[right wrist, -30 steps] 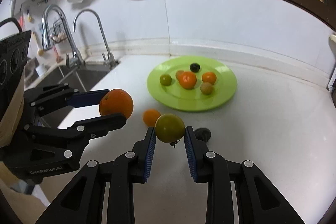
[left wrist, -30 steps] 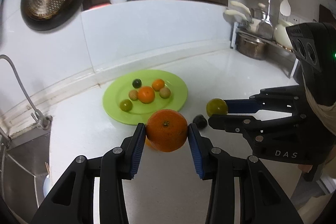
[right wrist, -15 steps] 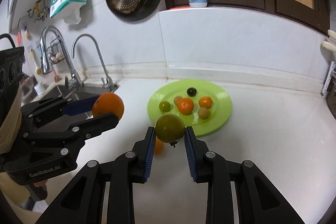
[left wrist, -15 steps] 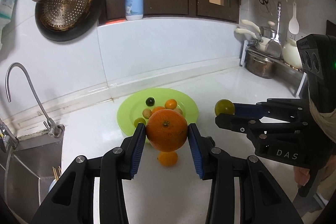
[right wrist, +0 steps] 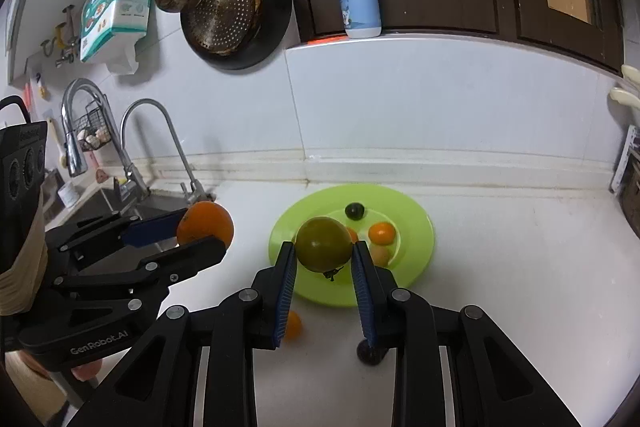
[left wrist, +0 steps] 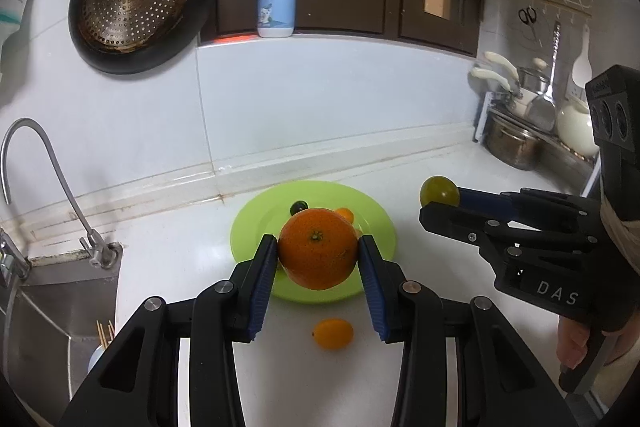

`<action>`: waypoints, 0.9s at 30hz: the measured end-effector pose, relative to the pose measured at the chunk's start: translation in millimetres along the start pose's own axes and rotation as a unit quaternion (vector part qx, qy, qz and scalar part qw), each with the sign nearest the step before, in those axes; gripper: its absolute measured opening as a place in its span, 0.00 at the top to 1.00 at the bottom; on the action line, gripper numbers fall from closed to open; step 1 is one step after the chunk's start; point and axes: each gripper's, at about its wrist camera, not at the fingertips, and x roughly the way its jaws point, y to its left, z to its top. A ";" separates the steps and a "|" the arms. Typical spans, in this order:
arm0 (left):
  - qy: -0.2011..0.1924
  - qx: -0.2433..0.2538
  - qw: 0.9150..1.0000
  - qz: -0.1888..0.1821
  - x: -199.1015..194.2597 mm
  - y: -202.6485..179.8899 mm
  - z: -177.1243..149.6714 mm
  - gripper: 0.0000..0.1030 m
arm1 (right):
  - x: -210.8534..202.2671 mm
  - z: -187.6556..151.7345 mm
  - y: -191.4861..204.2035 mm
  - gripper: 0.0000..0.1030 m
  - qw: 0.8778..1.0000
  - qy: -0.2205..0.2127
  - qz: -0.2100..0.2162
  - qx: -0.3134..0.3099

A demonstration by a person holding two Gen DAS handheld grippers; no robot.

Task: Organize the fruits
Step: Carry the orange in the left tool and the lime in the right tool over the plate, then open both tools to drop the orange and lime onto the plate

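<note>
Left gripper (left wrist: 318,259) pinches a large orange (left wrist: 318,254); right gripper (right wrist: 323,259) pinches a green fruit (right wrist: 323,245), both near the green plate (right wrist: 416,223)

The orange (left wrist: 318,254) had a dimpled, slightly glossy peel. The tomato (right wrist: 323,245) was smooth and shiny. The plate (left wrist: 374,223) looked like glossy plastic. The tabletop (right wrist: 500,267) was smooth and faintly reflective. The claw pads (left wrist: 262,281) were ribbed and blue, on matt black plastic links. The strainer (left wrist: 134,1) was perforated metal.
</note>
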 end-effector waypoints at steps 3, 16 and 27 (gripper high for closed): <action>0.001 -0.006 1.000 0.002 7.9 3.8 7.2 0.60 | 6.2 6.3 -2.0 0.72 1.000 -0.003 0.000 -0.001; 0.007 -0.026 1.000 0.008 39.8 21.5 32.9 0.60 | 39.8 33.7 -11.4 0.72 1.000 0.001 0.001 -0.005; 0.025 -0.031 0.999 0.013 73.2 38.1 40.5 0.60 | 79.2 43.1 -19.6 0.72 1.000 0.025 -0.006 -0.012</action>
